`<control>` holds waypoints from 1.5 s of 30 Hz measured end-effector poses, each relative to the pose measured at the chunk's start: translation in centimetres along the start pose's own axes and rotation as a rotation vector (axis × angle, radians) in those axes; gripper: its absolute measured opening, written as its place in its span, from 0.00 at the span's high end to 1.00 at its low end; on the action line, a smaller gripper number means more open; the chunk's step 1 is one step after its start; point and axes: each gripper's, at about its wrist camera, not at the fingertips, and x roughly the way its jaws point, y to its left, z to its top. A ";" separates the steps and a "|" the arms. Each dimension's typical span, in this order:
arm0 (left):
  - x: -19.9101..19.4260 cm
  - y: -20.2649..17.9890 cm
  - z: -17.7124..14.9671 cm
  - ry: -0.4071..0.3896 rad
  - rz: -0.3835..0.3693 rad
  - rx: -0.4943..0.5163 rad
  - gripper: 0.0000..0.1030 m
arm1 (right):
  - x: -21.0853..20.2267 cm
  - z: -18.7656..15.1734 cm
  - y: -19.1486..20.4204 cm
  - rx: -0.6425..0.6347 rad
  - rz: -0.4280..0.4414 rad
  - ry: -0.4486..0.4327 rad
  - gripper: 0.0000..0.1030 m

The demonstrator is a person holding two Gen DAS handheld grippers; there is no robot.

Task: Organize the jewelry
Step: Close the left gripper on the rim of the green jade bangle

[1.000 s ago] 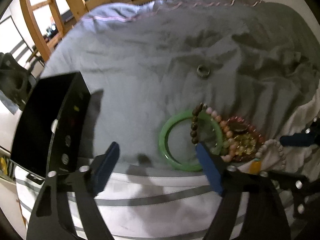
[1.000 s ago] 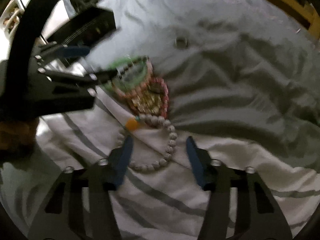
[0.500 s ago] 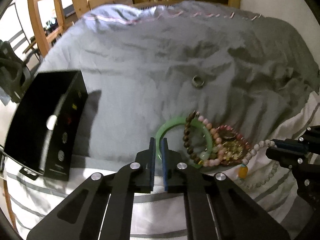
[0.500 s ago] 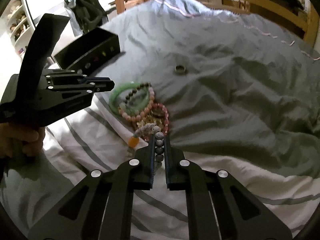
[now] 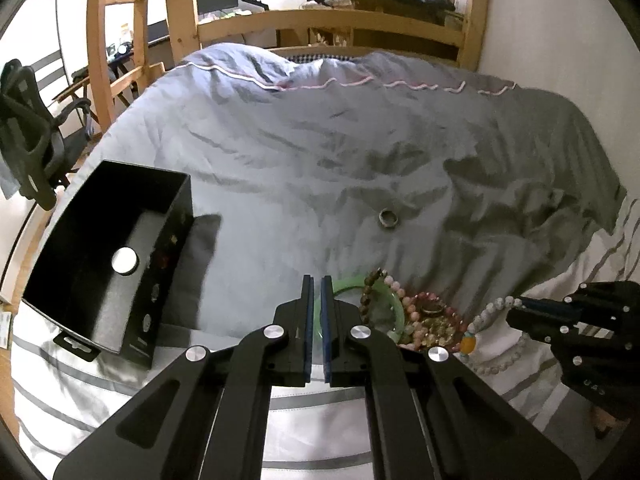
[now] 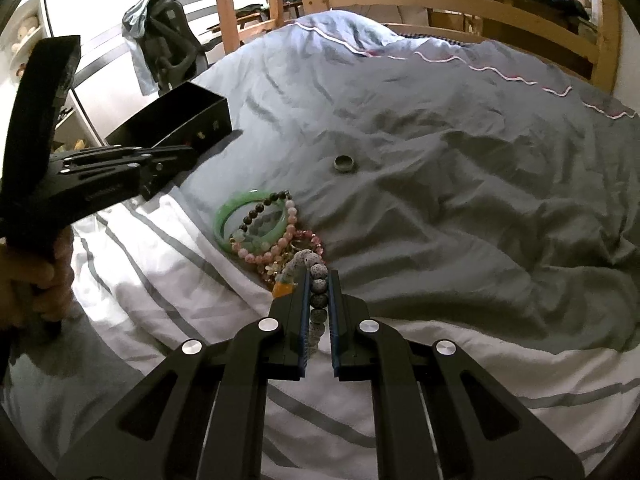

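The left gripper (image 5: 317, 280) has its fingers drawn together with only a thin slit between them. In the left wrist view the near rim of the green bangle (image 5: 394, 312) shows through that slit, but in the right wrist view the same gripper (image 6: 182, 156) hangs well apart from the bangle (image 6: 224, 216) with nothing in its fingers, held by a hand (image 6: 34, 280) at the left edge.

The right gripper (image 6: 319, 274) is clamped narrow on the grey bead bracelet (image 6: 320, 284), whose beads line up between the fingers. From the left wrist view the bracelet (image 5: 490, 312) stretches taut from the right gripper (image 5: 516, 303) down to an orange bead (image 5: 468, 345), with the rest of its loop draped on the sheet.

The other jewelry lies in a heap on the bed, at the edge where the grey duvet (image 5: 320, 152) meets the white striped sheet (image 6: 160, 264). The bangle lies flat, with a dark bead bracelet (image 6: 260, 208) across it, a pink bead bracelet (image 6: 280, 240) just beside it, and a red one (image 5: 430, 312) with yellowish beads touching that.

A metal ring (image 5: 389, 218) sits alone on the duvet, well apart from the heap.

An open black box (image 5: 108, 256) stands on the bed to the left, with a white disc (image 5: 125, 261) inside.
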 end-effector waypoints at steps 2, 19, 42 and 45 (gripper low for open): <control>-0.4 0.4 0.0 -0.010 -0.013 -0.017 0.97 | 0.0 0.0 0.0 0.002 -0.001 -0.002 0.91; 5.1 0.1 -0.8 0.172 0.008 -0.022 0.38 | -0.1 0.0 -0.2 0.004 -0.006 -0.027 0.91; 2.2 0.8 0.6 0.068 -0.037 -0.060 0.91 | -0.3 0.0 -0.4 0.020 -0.011 -0.042 0.91; 1.5 1.2 0.5 0.051 -0.046 -0.072 0.90 | -0.7 0.1 -0.5 0.021 -0.010 -0.060 0.91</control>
